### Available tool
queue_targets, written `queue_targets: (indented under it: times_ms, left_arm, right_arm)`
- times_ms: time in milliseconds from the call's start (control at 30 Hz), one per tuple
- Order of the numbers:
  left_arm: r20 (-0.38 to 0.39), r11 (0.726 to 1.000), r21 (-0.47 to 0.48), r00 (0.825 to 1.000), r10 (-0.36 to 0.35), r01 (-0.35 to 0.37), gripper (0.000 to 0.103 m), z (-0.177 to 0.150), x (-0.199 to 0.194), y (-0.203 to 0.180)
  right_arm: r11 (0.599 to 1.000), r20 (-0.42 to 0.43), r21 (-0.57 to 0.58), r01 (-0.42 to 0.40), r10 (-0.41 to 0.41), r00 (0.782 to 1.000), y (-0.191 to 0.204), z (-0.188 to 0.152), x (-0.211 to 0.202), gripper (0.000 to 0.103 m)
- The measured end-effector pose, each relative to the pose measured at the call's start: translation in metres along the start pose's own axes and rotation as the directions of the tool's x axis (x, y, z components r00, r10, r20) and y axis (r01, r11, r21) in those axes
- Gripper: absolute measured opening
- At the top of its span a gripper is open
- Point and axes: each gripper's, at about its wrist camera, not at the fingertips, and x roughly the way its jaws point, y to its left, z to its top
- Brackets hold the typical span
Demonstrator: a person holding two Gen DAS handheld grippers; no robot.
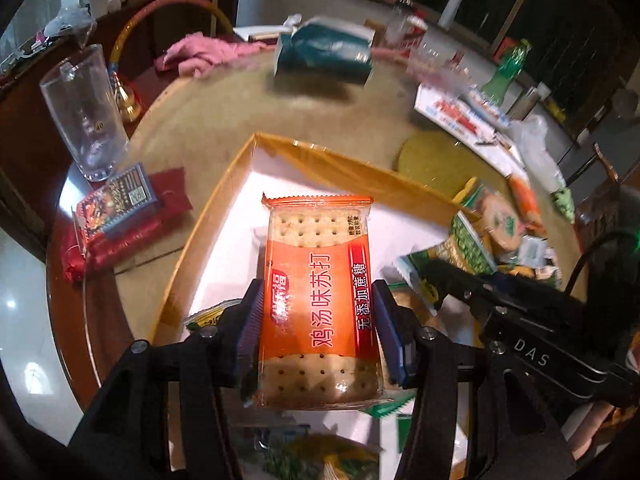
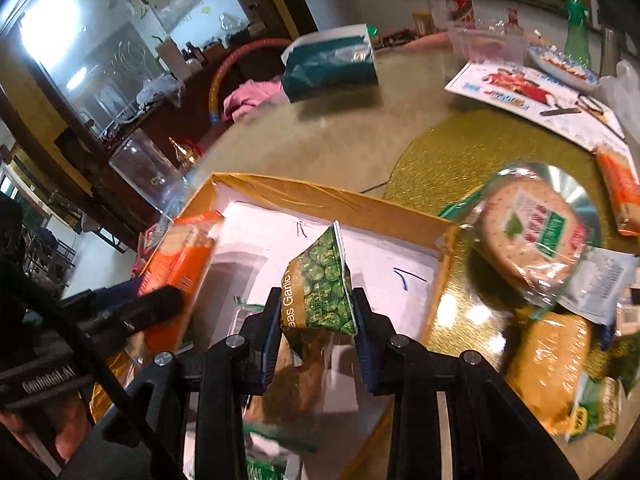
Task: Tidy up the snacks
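My left gripper (image 1: 318, 322) is shut on an orange soda-cracker pack (image 1: 316, 280), held upright over a shallow yellow-rimmed box (image 1: 320, 158) lined with white paper. My right gripper (image 2: 316, 320) is shut on a small green pea packet (image 2: 322, 280) above the same box (image 2: 328, 196). In the right wrist view the left gripper (image 2: 160, 300) and its orange pack (image 2: 180, 256) show at the left. In the left wrist view the right gripper (image 1: 444, 276) reaches in from the right. A few green snack packs lie in the near part of the box, partly hidden.
Loose snack packs (image 2: 532, 232) lie piled on a gold mat (image 2: 460, 152) right of the box. A tall glass (image 1: 80, 116) and a red packet (image 1: 120, 216) stand left of it. Behind are a teal tissue pack (image 1: 324, 56), a pink cloth (image 1: 200, 54), a leaflet (image 2: 532, 92) and a green bottle (image 2: 576, 28).
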Motion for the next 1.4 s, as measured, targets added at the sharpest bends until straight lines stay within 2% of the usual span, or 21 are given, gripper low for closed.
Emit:
queue_targets:
  times_ms: [100, 200, 267, 300, 367, 467, 500, 567, 633, 667, 767, 867, 967, 1100, 1233, 1400]
  left_arm:
    - [-0.028, 1.0, 0.008, 0.999, 0.02, -0.019, 0.055, -0.002, 0.011, 0.0]
    - [-0.013, 1.0, 0.019, 1.0, 0.021, -0.021, 0.067, -0.005, 0.006, -0.003]
    - [0.046, 1.0, 0.003, 0.999, 0.011, -0.011, 0.078, -0.01, -0.009, -0.004]
    - [0.088, 1.0, -0.003, 0.996, 0.021, -0.021, 0.084, -0.014, -0.019, -0.005]
    - [0.169, 0.998, 0.001, 0.984, 0.061, -0.062, 0.088, -0.028, -0.04, -0.012]
    - [0.225, 0.993, 0.017, 0.968, 0.109, -0.116, 0.088, -0.05, -0.062, -0.025]
    - [0.247, 0.993, 0.021, 0.963, 0.106, -0.114, 0.088, -0.063, -0.07, -0.032]
    - [0.294, 0.997, 0.007, 0.953, 0.075, -0.08, 0.091, -0.087, -0.084, -0.043]
    - [0.331, 0.999, 0.037, 0.943, 0.013, -0.027, 0.095, -0.117, -0.096, -0.062]
    - [0.319, 0.997, 0.078, 0.948, -0.015, -0.01, 0.095, -0.129, -0.099, -0.073]
    - [0.216, 0.979, 0.196, 0.972, -0.09, 0.047, 0.095, -0.161, -0.094, -0.11]
    - [0.181, 0.96, 0.277, 0.978, -0.105, 0.052, 0.095, -0.182, -0.09, -0.14]
    - [0.146, 0.957, 0.279, 0.982, -0.12, 0.075, 0.095, -0.187, -0.084, -0.155]
    - [0.139, 0.97, 0.238, 0.986, -0.089, 0.054, 0.095, -0.19, -0.077, -0.165]
    - [0.158, 0.971, 0.239, 0.987, -0.033, -0.006, 0.095, -0.199, -0.074, -0.173]
    - [0.118, 0.957, 0.291, 0.992, -0.047, 0.01, 0.095, -0.205, -0.072, -0.183]
  right_arm:
    - [1.0, -0.001, -0.006, 0.018, -0.018, 1.0, 0.003, 0.0, 0.007, 0.035]
    - [1.0, 0.015, 0.001, 0.001, -0.001, 1.0, 0.004, 0.001, 0.006, 0.053]
    - [1.0, 0.076, 0.007, 0.023, -0.024, 0.997, 0.005, -0.001, -0.01, 0.066]
    - [1.0, 0.103, 0.008, 0.026, -0.026, 0.994, 0.004, -0.003, -0.019, 0.069]
    - [1.0, 0.161, 0.012, 0.029, -0.031, 0.986, 0.002, -0.01, -0.042, 0.081]
    - [1.0, 0.218, 0.002, 0.008, -0.009, 0.976, -0.003, -0.033, -0.076, 0.081]
    - [1.0, 0.226, -0.007, -0.008, 0.009, 0.974, -0.006, -0.043, -0.085, 0.081]
    - [0.999, 0.222, 0.004, -0.033, 0.031, 0.974, -0.017, -0.065, -0.099, 0.081]
    - [0.997, 0.211, 0.041, -0.058, 0.048, 0.976, -0.035, -0.085, -0.109, 0.081]
    - [0.996, 0.209, 0.063, -0.058, 0.043, 0.977, -0.043, -0.094, -0.113, 0.081]
    - [0.989, 0.215, 0.145, -0.021, -0.011, 0.977, -0.071, -0.123, -0.128, 0.081]
    - [0.982, 0.217, 0.184, 0.044, -0.084, 0.973, -0.103, -0.151, -0.14, 0.081]
    - [0.969, 0.195, 0.233, 0.086, -0.133, 0.972, -0.126, -0.17, -0.149, 0.081]
    - [0.954, 0.171, 0.258, 0.154, -0.202, 0.964, -0.144, -0.191, -0.162, 0.081]
    - [0.953, 0.164, 0.269, 0.139, -0.187, 0.969, -0.151, -0.204, -0.17, 0.081]
    - [0.959, 0.152, 0.228, 0.167, -0.205, 0.967, -0.146, -0.203, -0.169, 0.081]
